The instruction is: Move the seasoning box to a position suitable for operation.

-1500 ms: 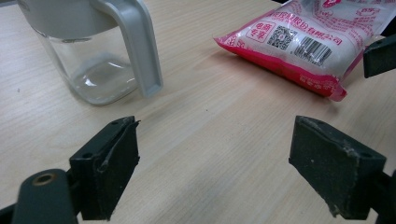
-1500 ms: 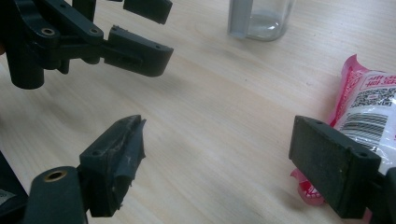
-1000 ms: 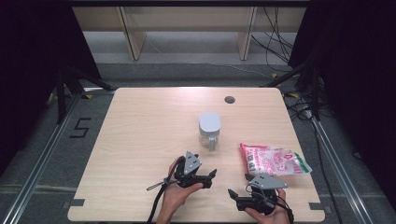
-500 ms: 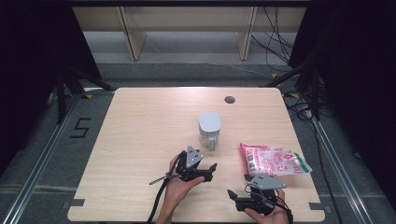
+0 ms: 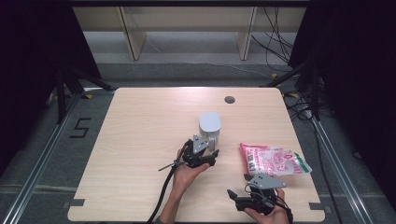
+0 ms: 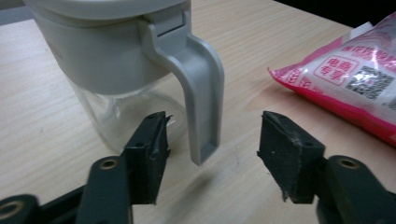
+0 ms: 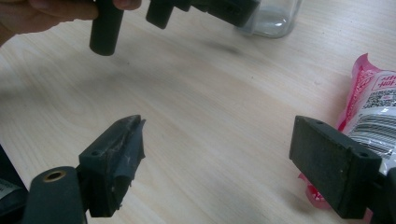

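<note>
a clear glass jug (image 5: pixel 209 133) with a grey lid and a grey handle (image 6: pixel 201 95) stands upright near the middle of the light wooden table (image 5: pixel 140 140), its handle turned toward the person. the left gripper (image 5: pixel 211 155) sits just at the jug's near side, held in the person's left hand (image 5: pixel 187 173). in the left gripper view its two black jaws stand either side of the handle's lower end, one pad (image 6: pixel 152 149) to the left and the other well off to the right; they have just been closing, but neither pad touches the handle, so the jaws are still apart with the handle between them. a pink and white printed packet (image 5: pixel 273 160) lies flat on the table to the right of the jug, well apart from it. the right gripper (image 5: pixel 238 199) rests low near the table's front edge, just in front of the packet, with its jaws spread wide over bare tabletop and nothing between them.
</note>
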The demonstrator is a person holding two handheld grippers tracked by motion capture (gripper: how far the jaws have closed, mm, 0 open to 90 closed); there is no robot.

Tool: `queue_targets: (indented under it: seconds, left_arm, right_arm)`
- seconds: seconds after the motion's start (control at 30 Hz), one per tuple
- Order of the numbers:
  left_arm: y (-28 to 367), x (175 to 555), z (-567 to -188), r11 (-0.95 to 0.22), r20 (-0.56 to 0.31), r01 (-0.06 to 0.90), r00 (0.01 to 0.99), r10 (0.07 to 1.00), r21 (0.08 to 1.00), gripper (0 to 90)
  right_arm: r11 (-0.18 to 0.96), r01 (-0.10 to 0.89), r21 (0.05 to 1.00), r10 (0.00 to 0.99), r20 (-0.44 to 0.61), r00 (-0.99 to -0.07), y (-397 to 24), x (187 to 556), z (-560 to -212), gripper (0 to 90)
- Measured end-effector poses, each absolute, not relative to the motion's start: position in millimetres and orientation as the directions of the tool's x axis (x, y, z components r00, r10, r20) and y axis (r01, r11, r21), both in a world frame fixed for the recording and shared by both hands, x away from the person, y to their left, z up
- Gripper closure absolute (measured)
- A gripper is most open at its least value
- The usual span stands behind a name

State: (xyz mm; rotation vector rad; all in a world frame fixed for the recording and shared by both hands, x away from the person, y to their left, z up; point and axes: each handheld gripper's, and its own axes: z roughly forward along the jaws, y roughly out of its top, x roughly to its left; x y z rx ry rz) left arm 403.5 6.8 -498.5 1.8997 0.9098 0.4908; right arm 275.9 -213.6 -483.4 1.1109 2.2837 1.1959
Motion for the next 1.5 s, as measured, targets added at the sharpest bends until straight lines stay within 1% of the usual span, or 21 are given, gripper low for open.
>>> queue_targets:
  seconds: [0.07, 0.2, 0.23, 0.27, 0.37, 0.4, 0.47, 0.5, 0.53, 0.63, 0.73, 0.83, 0.87, 0.9, 1.0, 1.03, 1.07, 1.1, 1.17, 1.27, 1.5]
  left_arm:
    - [5, 407, -500, -0.303, -0.01, 0.379, 0.638, 0.77, 0.874, 46.1]
    - [0, 413, -504, -0.27, -0.046, 0.384, 0.643, 0.765, 0.883, 53.0]
    - [0, 414, -505, -0.294, -0.021, 0.378, 0.643, 0.765, 0.878, 54.4]
    - [-2, 415, -505, -0.288, -0.018, 0.371, 0.64, 0.768, 0.883, 55.9]
    - [-5, 417, -504, -0.277, 0.002, 0.348, 0.62, 0.785, 0.896, 60.5]
    - [-5, 418, -503, -0.281, 0.005, 0.342, 0.627, 0.779, 0.896, 62.8]
    - [-6, 417, -503, -0.283, 0.006, 0.341, 0.63, 0.777, 0.896, 65.9]
    - [-6, 417, -502, -0.291, 0.016, 0.336, 0.63, 0.777, 0.896, 68.1]
    - [-6, 416, -502, -0.303, 0.033, 0.332, 0.624, 0.781, 0.893, 68.0]
    - [-2, 414, -502, -0.298, 0.034, 0.329, 0.617, 0.786, 0.896, 67.8]
    - [9, 412, -502, -0.302, 0.045, 0.324, 0.611, 0.79, 0.896, 66.6]
    - [23, 407, -501, -0.305, 0.07, 0.316, 0.583, 0.809, 0.898, 65.8]
    - [27, 407, -501, -0.299, 0.068, 0.313, 0.58, 0.812, 0.901, 65.7]
    - [32, 406, -501, -0.293, 0.065, 0.315, 0.573, 0.817, 0.902, 65.9]
    - [41, 407, -501, -0.274, 0.067, 0.314, 0.539, 0.839, 0.909, 65.9]
    - [42, 407, -501, -0.294, 0.095, 0.308, 0.527, 0.844, 0.905, 65.6]
    - [42, 408, -501, -0.291, 0.099, 0.309, 0.514, 0.852, 0.905, 65.2]
    - [42, 409, -500, -0.294, 0.102, 0.307, 0.514, 0.852, 0.905, 65.0]
    - [43, 414, -500, -0.272, 0.079, 0.311, 0.516, 0.853, 0.91, 65.3]
    - [43, 419, -502, -0.299, 0.119, 0.313, 0.484, 0.867, 0.902, 65.1]
    - [51, 421, -505, -0.305, 0.134, 0.322, 0.459, 0.878, 0.896, 65.7]
  right_arm:
    - [0.35, 0.466, 0.813, 0.758, 0.046, -0.651, -214, 277, -484, 18.5]
    - [0.348, 0.478, 0.806, 0.76, 0.057, -0.648, -213, 276, -484, 18.5]
    - [0.352, 0.475, 0.806, 0.757, 0.054, -0.651, -213, 276, -484, 18.5]
    - [0.366, 0.452, 0.814, 0.753, 0.027, -0.657, -214, 277, -485, 18.5]
    - [0.361, 0.457, 0.813, 0.751, 0.037, -0.659, -213, 277, -485, 18.4]
    - [0.344, 0.499, 0.796, 0.761, 0.075, -0.645, -212, 275, -484, 18.4]
    - [0.369, 0.462, 0.806, 0.747, 0.039, -0.664, -213, 277, -485, 18.4]
    - [0.359, 0.478, 0.801, 0.749, 0.058, -0.66, -212, 276, -485, 18.4]
    - [0.36, 0.476, 0.802, 0.747, 0.057, -0.662, -212, 276, -485, 18.4]
    - [0.366, 0.456, 0.811, 0.738, 0.045, -0.673, -212, 277, -485, 18.4]
    - [0.365, 0.475, 0.8, 0.748, 0.052, -0.662, -212, 276, -486, 18.1]
    - [0.362, 0.468, 0.807, 0.748, 0.048, -0.662, -212, 277, -485, 17.7]
    - [0.364, 0.469, 0.805, 0.745, 0.05, -0.665, -211, 276, -486, 17.7]
    - [0.356, 0.496, 0.792, 0.753, 0.071, -0.654, -210, 274, -485, 17.8]
    - [0.351, 0.483, 0.803, 0.756, 0.062, -0.652, -210, 275, -486, 17.7]
    - [0.362, 0.465, 0.808, 0.748, 0.045, -0.662, -211, 277, -486, 17.7]
    - [0.366, 0.464, 0.807, 0.748, 0.041, -0.662, -211, 277, -486, 17.7]
    - [0.366, 0.484, 0.794, 0.748, 0.058, -0.661, -210, 276, -486, 17.7]
    - [0.373, 0.464, 0.803, 0.746, 0.038, -0.665, -211, 277, -486, 17.6]
    - [0.372, 0.462, 0.805, 0.742, 0.041, -0.669, -211, 277, -486, 17.6]
    - [0.372, 0.462, 0.805, 0.742, 0.041, -0.669, -210, 276, -486, 17.6]
